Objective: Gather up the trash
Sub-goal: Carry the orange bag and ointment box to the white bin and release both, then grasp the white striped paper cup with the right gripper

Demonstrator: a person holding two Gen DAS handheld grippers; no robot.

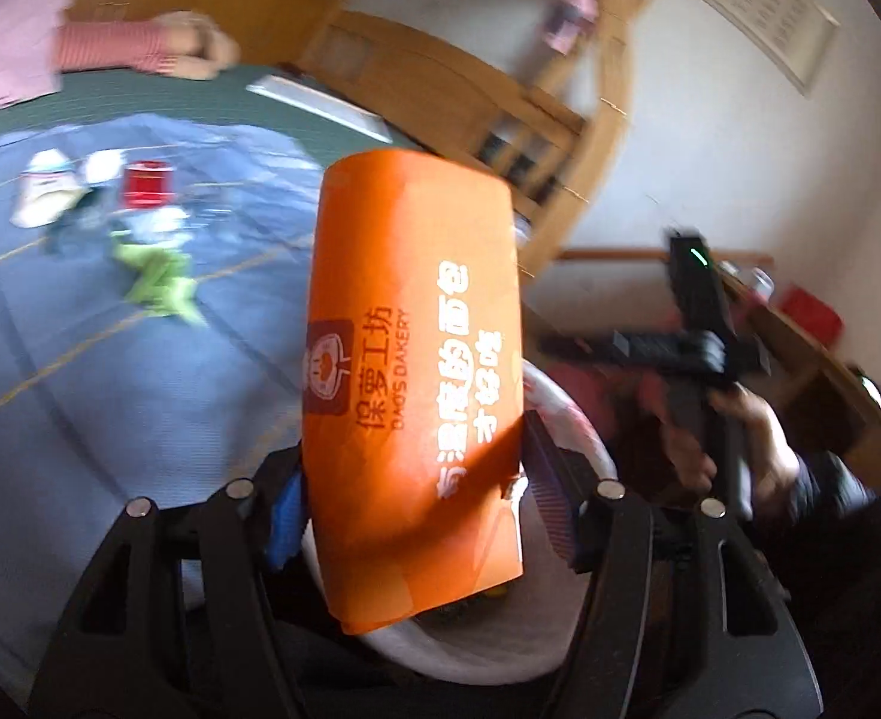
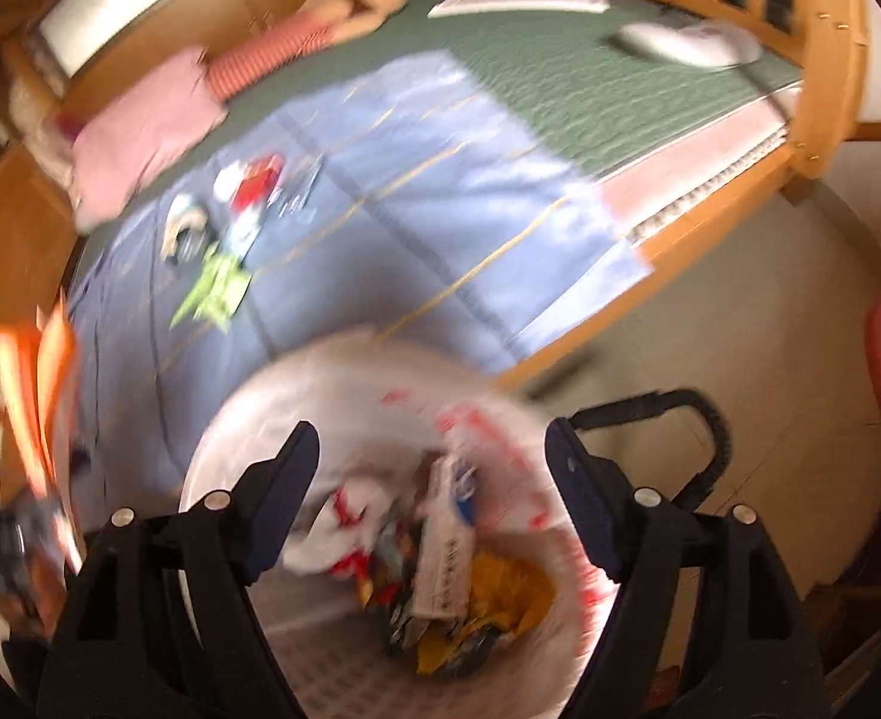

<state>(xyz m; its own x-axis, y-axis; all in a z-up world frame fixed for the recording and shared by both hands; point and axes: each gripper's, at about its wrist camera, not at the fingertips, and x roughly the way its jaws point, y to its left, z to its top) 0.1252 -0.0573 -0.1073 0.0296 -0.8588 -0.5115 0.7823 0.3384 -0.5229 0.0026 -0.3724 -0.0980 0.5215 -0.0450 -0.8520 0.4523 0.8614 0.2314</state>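
My left gripper (image 1: 407,515) clamps the orange bakery bag (image 1: 416,359), long axis pointing away along the fingers, directly above the white-lined bin (image 2: 500,419). My right gripper (image 2: 434,509) hangs wide open, empty, over that bin.

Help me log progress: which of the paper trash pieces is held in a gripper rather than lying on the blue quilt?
The orange bakery paper bag, clamped in the left gripper over the white-lined bin; the green wrapper lies on the quilt.

Between the left hand-held gripper's (image 1: 410,515) matt black plastic fingers (image 1: 551,497) sits a smooth orange paper bag (image 1: 416,359); beyond, quilted blue cloth bedspread (image 1: 111,371).
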